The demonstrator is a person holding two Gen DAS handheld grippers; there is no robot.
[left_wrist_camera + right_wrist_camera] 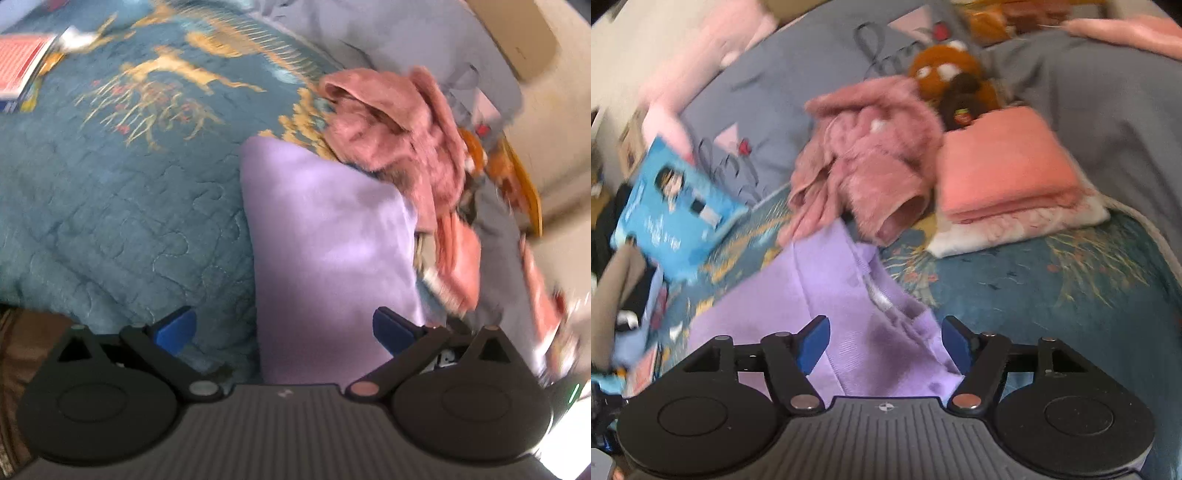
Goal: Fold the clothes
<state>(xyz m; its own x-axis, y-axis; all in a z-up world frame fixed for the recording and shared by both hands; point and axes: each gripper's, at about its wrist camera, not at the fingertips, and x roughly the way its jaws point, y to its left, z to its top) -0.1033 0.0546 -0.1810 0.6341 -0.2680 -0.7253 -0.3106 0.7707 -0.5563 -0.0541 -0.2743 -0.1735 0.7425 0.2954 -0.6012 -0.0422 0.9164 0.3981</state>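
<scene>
Lilac garment (332, 236) edge, open quilt (110, 206) alongside

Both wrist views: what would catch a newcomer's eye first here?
The lilac garment spread on the teal quilt, lying between both open tools. Beyond it sits a crumpled fuzzy pink garment, with a folded salmon-pink stack to its right in the right wrist view.

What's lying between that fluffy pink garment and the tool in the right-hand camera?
The smooth lilac garment fills that stretch, running from the fluffy pink garment down between the open right tool; the right wrist view shows it.
</scene>
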